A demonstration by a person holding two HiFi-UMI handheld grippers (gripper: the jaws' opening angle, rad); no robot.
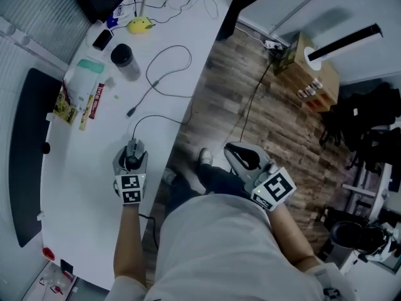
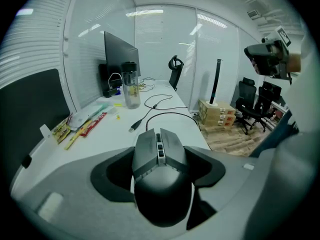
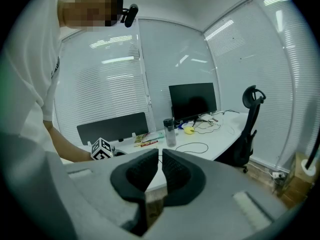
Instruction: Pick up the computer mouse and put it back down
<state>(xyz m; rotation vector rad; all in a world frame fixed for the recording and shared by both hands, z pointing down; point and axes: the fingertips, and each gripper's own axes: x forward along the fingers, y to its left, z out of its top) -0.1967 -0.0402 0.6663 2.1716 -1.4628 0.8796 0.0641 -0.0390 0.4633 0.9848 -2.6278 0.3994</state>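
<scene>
A dark grey wired computer mouse [image 1: 133, 160] [image 2: 161, 176] sits between the jaws of my left gripper [image 1: 131, 152] [image 2: 160, 171], near the front right edge of the white desk [image 1: 81, 187]. The black pads press on both its sides, so the gripper is shut on it. Its scroll wheel points away from me, and its cable [image 1: 156, 118] runs off across the desk. In the left gripper view the mouse appears lifted slightly off the desk. My right gripper [image 1: 242, 157] [image 3: 161, 159] hangs off the desk over the wooden floor, its pads together with nothing between them.
Beyond the mouse lie a loose USB cable [image 1: 168, 68], a dark-lidded bottle [image 1: 125, 61], snack packets [image 1: 88, 102], a phone [image 1: 102, 39] and a yellow object [image 1: 139, 24]. A black panel [image 1: 25, 155] runs along the desk's left. Cardboard boxes [image 1: 313, 74] stand on the floor at the right.
</scene>
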